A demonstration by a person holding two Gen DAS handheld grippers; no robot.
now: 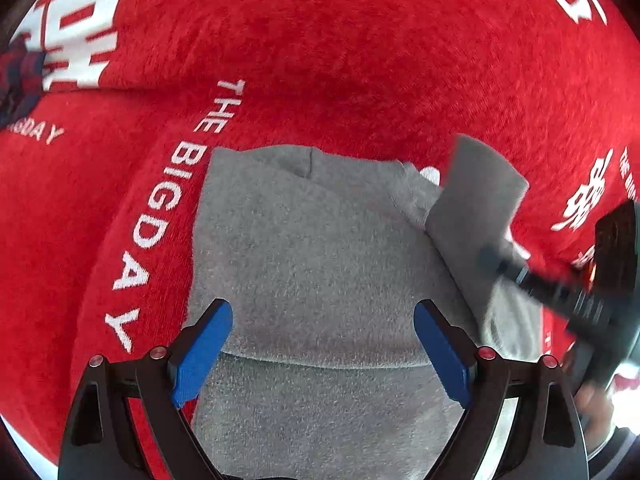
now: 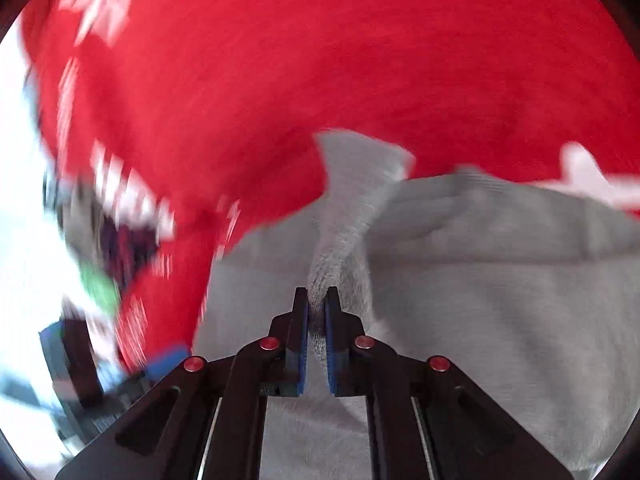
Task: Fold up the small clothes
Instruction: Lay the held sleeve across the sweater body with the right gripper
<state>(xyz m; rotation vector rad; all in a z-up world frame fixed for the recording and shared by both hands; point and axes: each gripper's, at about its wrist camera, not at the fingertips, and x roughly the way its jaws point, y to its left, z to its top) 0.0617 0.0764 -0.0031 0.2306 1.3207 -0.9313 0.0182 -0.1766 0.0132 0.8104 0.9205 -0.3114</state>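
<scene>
Grey fleece, soft and a little thick, is the material of the small garment (image 1: 312, 248) that lies on a red blanket (image 1: 320, 60) with white letters. The step in hand seems to be folding one side part, perhaps a sleeve (image 1: 476, 200), across the body of the garment. To do it well, the right claw (image 2: 316, 300) should carry the pinched cloth in a low arc toward 9 o'clock and lay it flat, so the edge meets the opposite side without a wrinkle. The left claw (image 1: 322, 344) could press the body down, because light fleece slides easily on the blanket.

The right claw is closed tight on a gathered strip of the grey cloth, which rises from between its blue pads (image 2: 303, 344) toward 12 o'clock. This view is blurred, so the details at 8 o'clock cannot be told.

The left claw stands wide open and holds nothing. The garment spreads directly under it and beyond it toward 12 o'clock. The lifted sleeve stands at about 2 o'clock from it, with the right claw coming in from 3 o'clock.
</scene>
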